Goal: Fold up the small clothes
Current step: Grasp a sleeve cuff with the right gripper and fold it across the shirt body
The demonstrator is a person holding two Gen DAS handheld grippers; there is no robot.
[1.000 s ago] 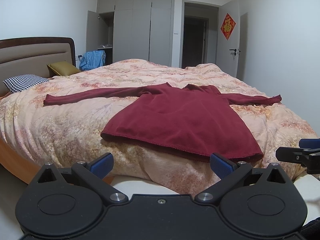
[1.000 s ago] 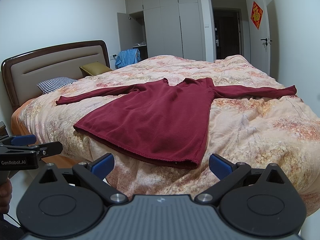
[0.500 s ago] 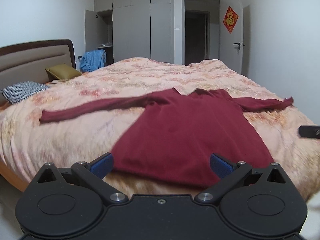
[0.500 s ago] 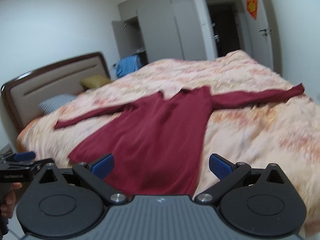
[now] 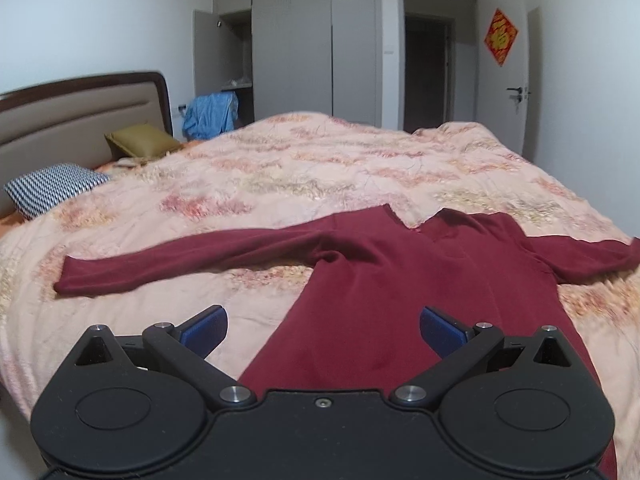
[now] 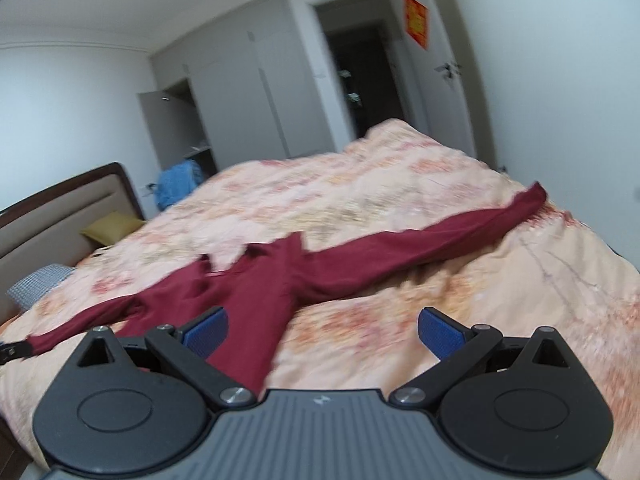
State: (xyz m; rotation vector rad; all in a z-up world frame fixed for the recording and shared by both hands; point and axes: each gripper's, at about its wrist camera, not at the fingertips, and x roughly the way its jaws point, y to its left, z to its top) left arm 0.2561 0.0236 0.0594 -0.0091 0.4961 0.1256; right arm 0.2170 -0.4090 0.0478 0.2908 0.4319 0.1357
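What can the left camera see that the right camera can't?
Only the left wrist view shows the whole left sleeve lying flat, with its cuff clear.

Only the right wrist view shows the whole right sleeve stretched to its end, and a bit of the left gripper at the edge.

Both show the dark red top spread on the floral quilt, the blue clothes, the wardrobe, and open blue fingers.

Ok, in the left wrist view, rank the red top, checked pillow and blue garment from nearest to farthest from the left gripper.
1. Red top, spread flat just ahead of the open left gripper.
2. Checked pillow, far left by the headboard.
3. Blue garment, beyond the bed, by the wardrobe.
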